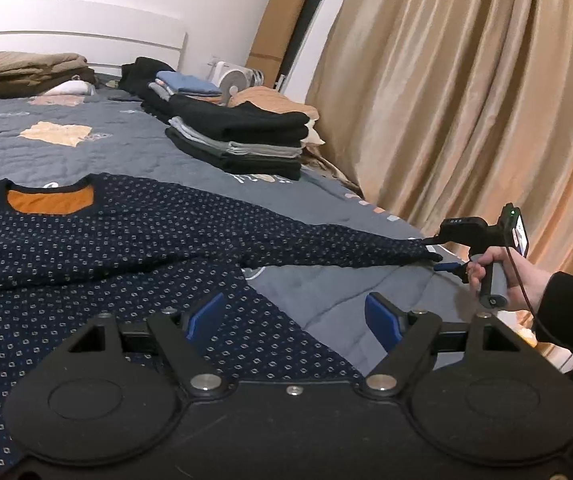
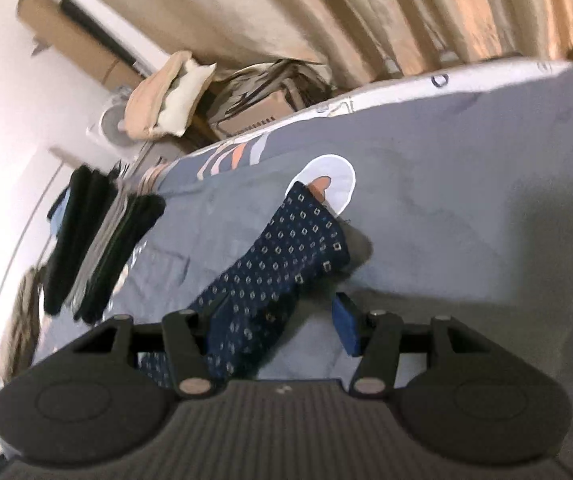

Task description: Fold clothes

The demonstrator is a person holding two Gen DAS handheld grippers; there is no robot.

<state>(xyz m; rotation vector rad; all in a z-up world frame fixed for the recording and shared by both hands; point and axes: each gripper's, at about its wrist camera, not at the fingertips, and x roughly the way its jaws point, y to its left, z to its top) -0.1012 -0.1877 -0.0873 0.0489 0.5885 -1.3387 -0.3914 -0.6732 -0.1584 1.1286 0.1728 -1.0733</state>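
Observation:
A navy sweater (image 1: 126, 240) with a small dot pattern and an orange inner neck lies flat on the grey quilted bed (image 1: 126, 140). My left gripper (image 1: 294, 318) hovers open over the sweater's lower right body, with nothing between its blue pads (image 1: 206, 316). The sweater's right sleeve (image 1: 346, 244) stretches toward the bed's edge. A hand (image 1: 526, 276) holds my right gripper (image 1: 438, 254) at the cuff. In the right wrist view the sleeve (image 2: 286, 248) lies between the spread fingers of the right gripper (image 2: 278, 328) and covers the left one. The right pad (image 2: 346, 328) stands clear of the fabric.
Stacks of folded clothes (image 1: 242, 136) line the bed's far right side, also seen as a stack (image 2: 98, 240) in the right wrist view. Folded brown blankets (image 1: 26, 72) sit by the headboard. A tan curtain (image 1: 466, 100) hangs just beyond the bed edge, with a white fan (image 1: 234, 84) behind.

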